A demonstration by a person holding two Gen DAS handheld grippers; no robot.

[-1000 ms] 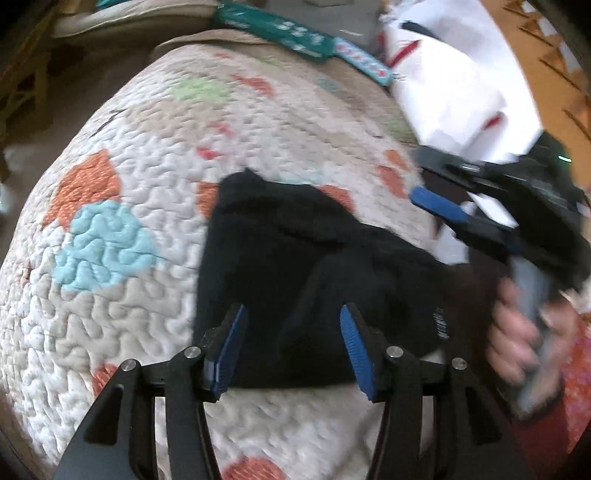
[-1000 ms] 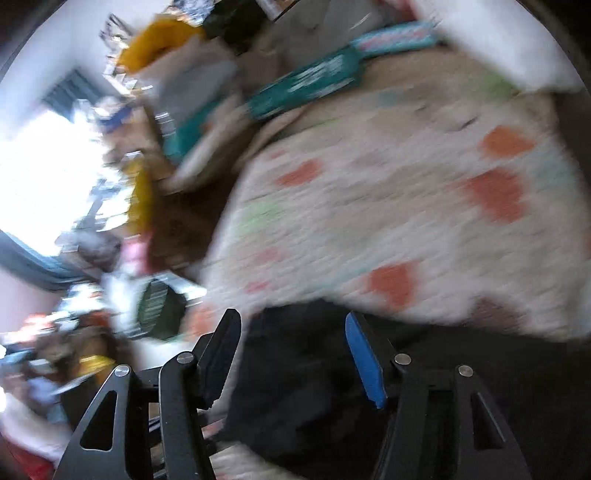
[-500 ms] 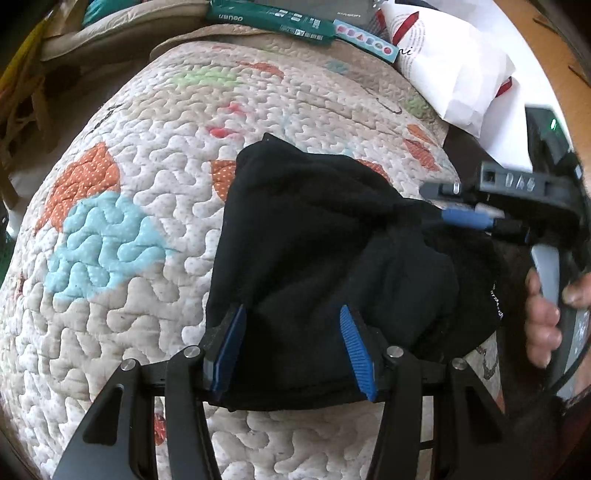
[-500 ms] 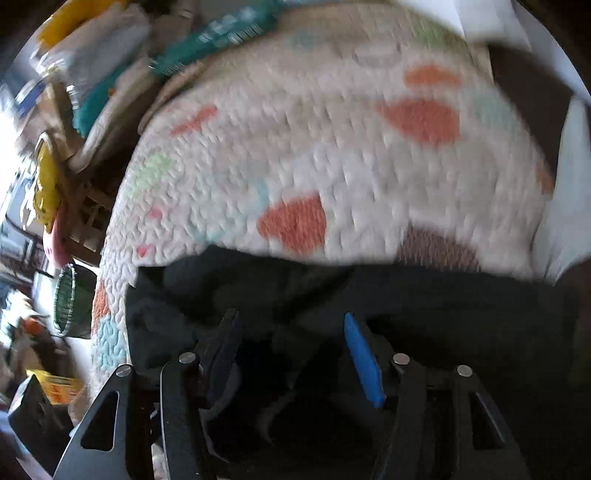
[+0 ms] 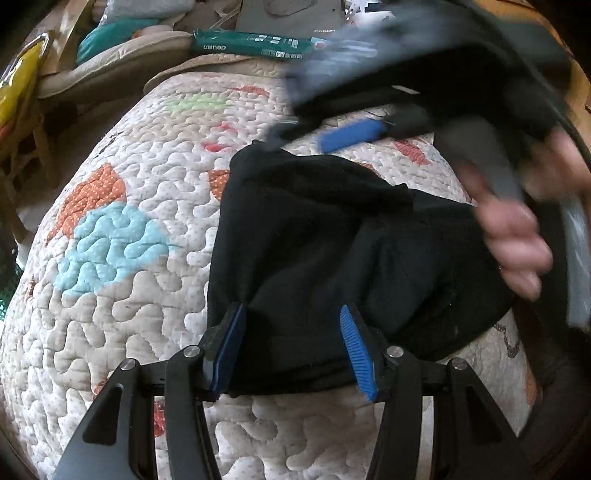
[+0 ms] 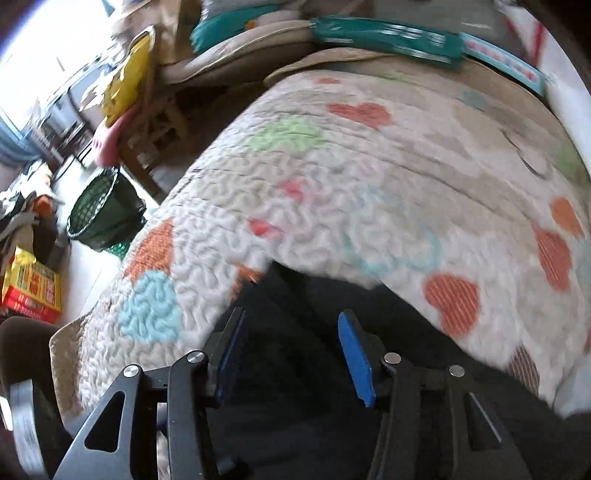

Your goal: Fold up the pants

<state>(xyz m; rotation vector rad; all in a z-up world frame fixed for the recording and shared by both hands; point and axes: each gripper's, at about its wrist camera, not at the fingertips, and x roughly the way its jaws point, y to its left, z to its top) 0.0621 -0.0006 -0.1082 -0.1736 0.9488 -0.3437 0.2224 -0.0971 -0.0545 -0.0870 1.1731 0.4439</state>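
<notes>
While hovering with fingers spread, left gripper [image 5: 291,347] and right gripper [image 6: 291,350] finishing folded black pants [image 5: 332,240] on quilt [image 5: 122,295], next needing smoothing.

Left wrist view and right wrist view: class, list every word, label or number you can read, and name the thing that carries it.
"deuen", as it reads, in white letters: on the long green package beyond the quilt, left wrist view.
Small print on the grey item behind that package: too small to read.
Green package in the right wrist view: print blurred, unreadable.
Red and yellow box on the floor: markings too blurred to read.
</notes>
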